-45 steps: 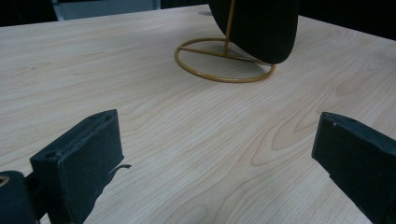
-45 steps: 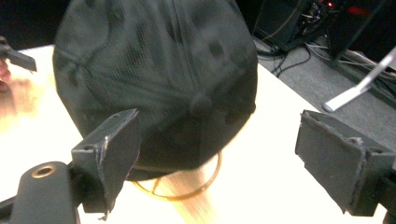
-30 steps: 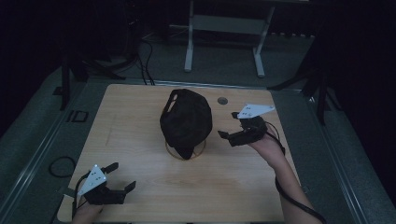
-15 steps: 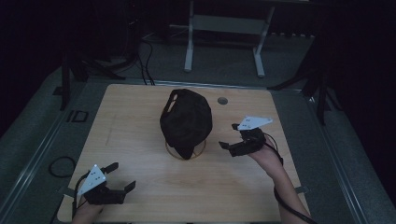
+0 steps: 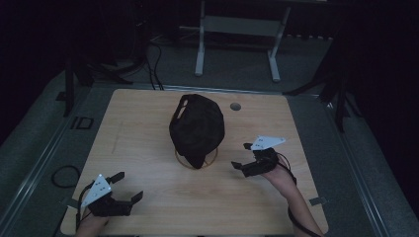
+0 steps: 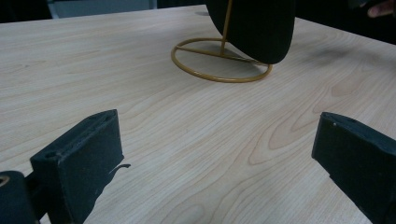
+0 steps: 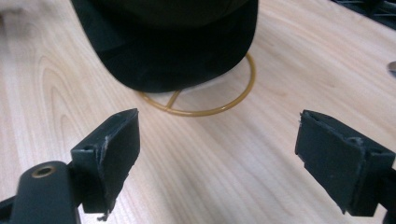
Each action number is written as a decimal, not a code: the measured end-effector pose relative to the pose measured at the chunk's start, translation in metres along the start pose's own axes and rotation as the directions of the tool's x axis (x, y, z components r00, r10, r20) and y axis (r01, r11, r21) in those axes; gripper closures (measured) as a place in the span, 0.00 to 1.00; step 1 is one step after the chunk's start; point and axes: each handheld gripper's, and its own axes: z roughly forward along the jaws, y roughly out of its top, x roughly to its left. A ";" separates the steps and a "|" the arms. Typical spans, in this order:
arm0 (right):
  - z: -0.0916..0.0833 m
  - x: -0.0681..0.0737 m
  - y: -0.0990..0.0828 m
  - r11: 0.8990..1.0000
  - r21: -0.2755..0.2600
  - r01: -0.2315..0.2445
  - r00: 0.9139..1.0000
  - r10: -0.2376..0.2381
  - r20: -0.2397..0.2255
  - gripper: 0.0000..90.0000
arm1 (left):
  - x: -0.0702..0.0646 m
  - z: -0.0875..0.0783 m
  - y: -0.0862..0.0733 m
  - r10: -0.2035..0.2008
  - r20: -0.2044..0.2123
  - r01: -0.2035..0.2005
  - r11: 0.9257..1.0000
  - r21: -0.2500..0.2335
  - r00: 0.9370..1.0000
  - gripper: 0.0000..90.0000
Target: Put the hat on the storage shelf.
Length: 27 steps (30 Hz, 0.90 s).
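A black cap (image 5: 196, 128) hangs on a gold wire stand (image 6: 219, 65) mid-bench, both the left gripper (image 5: 123, 190) and the right gripper (image 5: 242, 163) empty with jaws wide apart, so a careless tug at the brim would likely tip that light stand.

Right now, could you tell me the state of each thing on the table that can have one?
Black cap: hung on its stand, brim toward the person, ungripped.
Gold wire stand: upright, ring base flat on the table.
Left gripper: open, empty, at the near left corner.
Right gripper: open, empty, right of the cap, apart from it.
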 end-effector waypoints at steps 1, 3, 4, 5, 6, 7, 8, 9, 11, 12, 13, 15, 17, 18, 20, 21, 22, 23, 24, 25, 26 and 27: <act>0.001 0.001 -0.003 1.000 -0.003 -0.002 1.000 0.002 -0.010 0.15 | 0.000 0.000 0.000 -0.001 0.000 0.001 1.000 -0.002 1.000 0.03; 0.004 0.002 -0.008 1.000 0.003 -0.001 1.000 0.001 -0.021 0.15 | 0.000 0.000 0.000 0.000 0.001 0.000 1.000 -0.002 1.000 0.03; 0.006 0.003 -0.011 1.000 0.006 0.003 1.000 -0.003 -0.026 0.15 | 0.000 0.000 0.000 -0.001 0.001 0.001 1.000 -0.001 1.000 0.03; 0.007 0.003 -0.013 1.000 0.009 0.002 1.000 -0.002 -0.031 0.15 | 0.000 0.000 0.000 0.002 0.000 -0.002 1.000 0.001 1.000 0.03; 0.007 0.003 -0.013 1.000 0.009 0.002 1.000 -0.002 -0.031 0.15 | 0.000 0.000 0.000 0.002 0.000 -0.002 1.000 0.001 1.000 0.03; 0.008 0.004 -0.015 1.000 0.011 -0.004 1.000 0.004 -0.026 0.15 | 0.000 0.000 0.000 0.000 0.003 0.000 1.000 0.000 1.000 0.03; 0.009 0.005 -0.019 1.000 -0.002 -0.010 0.999 0.010 -0.032 0.15 | 0.000 0.000 0.000 0.001 0.001 -0.001 1.000 0.000 1.000 0.03; 0.010 0.005 -0.021 1.000 -0.005 -0.016 0.999 0.016 -0.041 0.15 | 0.000 0.000 0.000 0.002 0.001 -0.002 1.000 0.001 1.000 0.03; 0.011 0.006 -0.025 1.000 -0.008 -0.012 0.999 0.012 -0.043 0.15 | 0.000 0.000 0.000 -0.001 0.001 0.001 1.000 -0.001 1.000 0.02; 0.012 0.007 -0.027 1.000 -0.005 -0.013 0.999 0.013 -0.048 0.15 | 0.000 0.000 0.000 0.001 0.001 -0.001 1.000 0.000 1.000 0.03; 0.013 0.008 -0.028 1.000 -0.003 -0.008 0.999 0.008 -0.049 0.15 | 0.000 0.000 0.000 0.001 0.001 -0.001 1.000 0.000 1.000 0.03; 0.014 0.009 -0.032 1.000 0.006 -0.008 0.999 0.008 -0.038 0.15 | 0.000 0.000 0.000 0.000 0.002 0.000 1.000 -0.002 1.000 0.03; 0.015 0.009 -0.036 1.000 0.014 -0.010 1.000 0.010 -0.021 0.15 | 0.000 -0.001 0.000 0.002 0.001 -0.002 1.000 -0.002 1.000 0.03; 0.016 0.009 -0.038 1.000 0.011 -0.014 1.000 0.014 -0.019 0.15 | 0.000 -0.001 0.000 0.002 0.001 -0.002 1.000 -0.002 1.000 0.03; 0.017 0.009 -0.042 1.000 0.011 -0.019 1.000 0.019 -0.019 0.15 | 0.000 -0.001 0.000 0.000 0.001 0.000 1.000 -0.003 1.000 0.03; 0.017 0.009 -0.044 1.000 0.011 -0.023 1.000 0.023 -0.016 0.15 | 0.000 -0.001 0.000 0.001 0.000 -0.001 1.000 -0.002 1.000 0.03; 0.018 0.009 -0.046 1.000 0.008 -0.029 0.999 0.030 -0.016 0.15 | 0.000 -0.001 0.000 0.000 0.000 0.000 1.000 -0.003 1.000 0.02; 0.018 0.009 -0.048 0.999 0.007 -0.032 0.999 0.032 -0.018 0.15 | 0.000 -0.001 0.000 -0.001 0.000 0.001 1.000 -0.004 1.000 0.03; 0.018 0.008 -0.050 0.999 0.010 -0.033 0.999 0.033 -0.015 0.15 | 0.000 -0.001 0.000 0.000 0.000 0.000 1.000 -0.003 1.000 0.03; 0.018 0.008 -0.052 0.999 0.010 -0.035 0.999 0.035 -0.011 0.15 | 0.000 -0.001 0.000 0.001 0.001 -0.001 1.000 -0.003 1.000 0.03; 0.019 0.008 -0.054 0.999 0.012 -0.037 0.999 0.037 -0.013 0.15 | 0.000 -0.001 0.000 0.001 0.002 -0.001 1.000 -0.003 1.000 0.02; 0.019 0.008 -0.056 0.999 0.016 -0.040 0.999 0.041 -0.013 0.15 | 0.000 -0.001 0.000 0.001 0.002 -0.001 1.000 -0.002 1.000 0.03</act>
